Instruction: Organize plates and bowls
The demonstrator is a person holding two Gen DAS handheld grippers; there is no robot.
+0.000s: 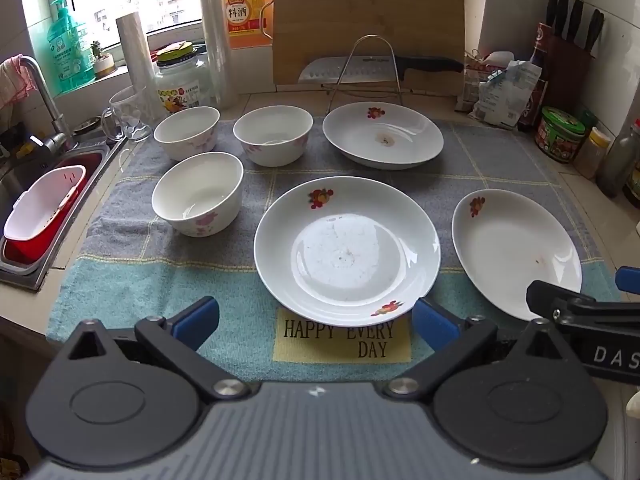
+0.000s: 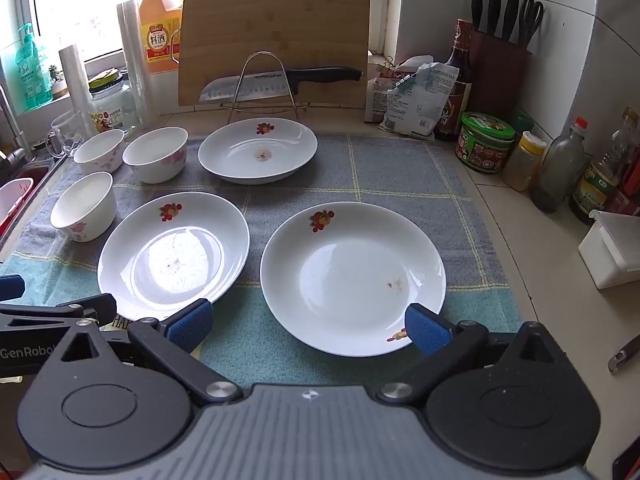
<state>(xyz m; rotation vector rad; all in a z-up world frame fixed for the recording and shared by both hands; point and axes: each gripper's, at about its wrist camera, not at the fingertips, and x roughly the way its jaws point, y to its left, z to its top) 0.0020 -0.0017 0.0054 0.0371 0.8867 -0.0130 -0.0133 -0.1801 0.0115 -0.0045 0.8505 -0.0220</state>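
Note:
Three white plates with red flower prints lie on a blue-grey towel (image 1: 160,280): a middle plate (image 1: 347,251) (image 2: 173,254), a right plate (image 1: 516,254) (image 2: 353,278) and a far plate (image 1: 383,135) (image 2: 258,150). Three white bowls with pink flowers stand at the left: a near bowl (image 1: 197,193) (image 2: 83,206), a far left bowl (image 1: 187,132) (image 2: 99,150) and a far middle bowl (image 1: 273,135) (image 2: 155,154). My left gripper (image 1: 316,320) is open and empty, just in front of the middle plate. My right gripper (image 2: 306,326) is open and empty at the right plate's near rim.
A wire rack (image 1: 366,68), a knife and a cutting board (image 1: 368,20) stand behind the far plate. A sink (image 1: 40,208) with a red-and-white basket lies left. A glass mug (image 1: 128,114) and jar stand at the back left. Bottles, jars and a knife block (image 2: 498,76) line the right wall.

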